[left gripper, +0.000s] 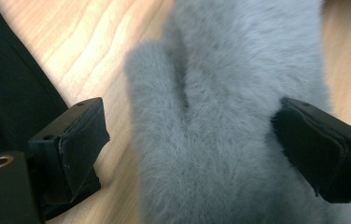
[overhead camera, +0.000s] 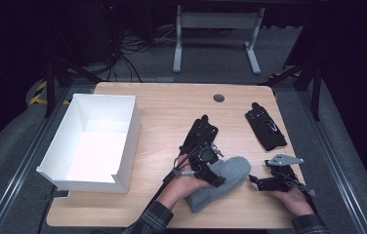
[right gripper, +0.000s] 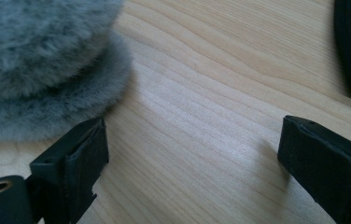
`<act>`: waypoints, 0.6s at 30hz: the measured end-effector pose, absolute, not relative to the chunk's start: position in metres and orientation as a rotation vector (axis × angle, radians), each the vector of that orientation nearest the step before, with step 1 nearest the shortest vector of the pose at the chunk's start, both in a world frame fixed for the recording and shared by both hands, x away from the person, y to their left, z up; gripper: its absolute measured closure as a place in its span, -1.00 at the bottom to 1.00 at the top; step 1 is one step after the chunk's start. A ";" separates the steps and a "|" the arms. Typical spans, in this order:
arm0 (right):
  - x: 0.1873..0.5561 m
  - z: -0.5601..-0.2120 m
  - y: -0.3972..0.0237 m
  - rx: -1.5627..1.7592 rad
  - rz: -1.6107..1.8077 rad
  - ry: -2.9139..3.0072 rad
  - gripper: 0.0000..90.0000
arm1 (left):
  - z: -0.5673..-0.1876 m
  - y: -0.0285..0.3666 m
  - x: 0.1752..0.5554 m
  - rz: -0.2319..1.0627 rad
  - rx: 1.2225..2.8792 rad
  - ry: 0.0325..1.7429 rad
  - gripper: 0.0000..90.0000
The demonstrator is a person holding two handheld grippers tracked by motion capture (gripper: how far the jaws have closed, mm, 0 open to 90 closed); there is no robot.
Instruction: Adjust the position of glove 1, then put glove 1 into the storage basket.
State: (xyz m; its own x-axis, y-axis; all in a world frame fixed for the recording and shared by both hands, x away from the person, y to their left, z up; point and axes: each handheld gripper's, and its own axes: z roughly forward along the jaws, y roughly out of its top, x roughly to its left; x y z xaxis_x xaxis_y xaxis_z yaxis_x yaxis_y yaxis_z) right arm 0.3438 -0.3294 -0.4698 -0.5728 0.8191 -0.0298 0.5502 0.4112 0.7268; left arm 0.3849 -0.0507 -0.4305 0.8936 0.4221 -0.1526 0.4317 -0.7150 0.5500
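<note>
A grey furry mitten (overhead camera: 230, 170) lies on the wooden table (overhead camera: 162, 107) near the front, on top of a second grey furry layer (right gripper: 71, 112). My left gripper (overhead camera: 214, 176) hovers over it, open. In the left gripper view the mitten (left gripper: 229, 107), thumb to the left, sits between the wide jaws of my left gripper (left gripper: 192, 121). The left pad (left gripper: 78, 144) stands clear of the fur and the right pad (left gripper: 311, 144) is at its edge. My right gripper (overhead camera: 258, 183) rests just right of the mitten, open over bare wood (right gripper: 194, 140).
One black glove (overhead camera: 198, 134) lies just beyond the left gripper, another (overhead camera: 265, 129) at the right rear. A white open box (overhead camera: 129, 141) stands along the table's left side. A round cable hole (overhead camera: 218, 98) is near the back edge.
</note>
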 end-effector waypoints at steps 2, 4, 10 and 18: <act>0.344 -0.470 -0.329 1.177 0.967 2.291 -0.81 | -0.433 -0.052 0.385 -0.025 2.484 0.601 -0.76; 0.344 -0.470 -0.329 1.177 0.967 2.291 -0.81 | -0.436 -0.054 0.383 -0.029 2.500 0.592 -0.81; 0.343 -0.470 -0.329 1.176 0.967 2.292 -0.81 | -0.442 -0.056 0.386 -0.123 2.522 0.572 -0.70; 0.344 -0.470 -0.329 1.170 0.967 2.293 -0.81 | -0.443 -0.056 0.388 -0.227 2.530 0.518 -0.28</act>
State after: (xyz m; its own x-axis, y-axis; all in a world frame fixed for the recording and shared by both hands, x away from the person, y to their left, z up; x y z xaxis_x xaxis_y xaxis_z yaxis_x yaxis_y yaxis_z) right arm 0.3438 -0.3292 -0.4699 -0.5757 0.8171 -0.0307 0.5484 0.4136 0.7268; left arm 0.3883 -0.0558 -0.4431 0.9119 0.3156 -0.2623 0.4068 -0.7791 0.4769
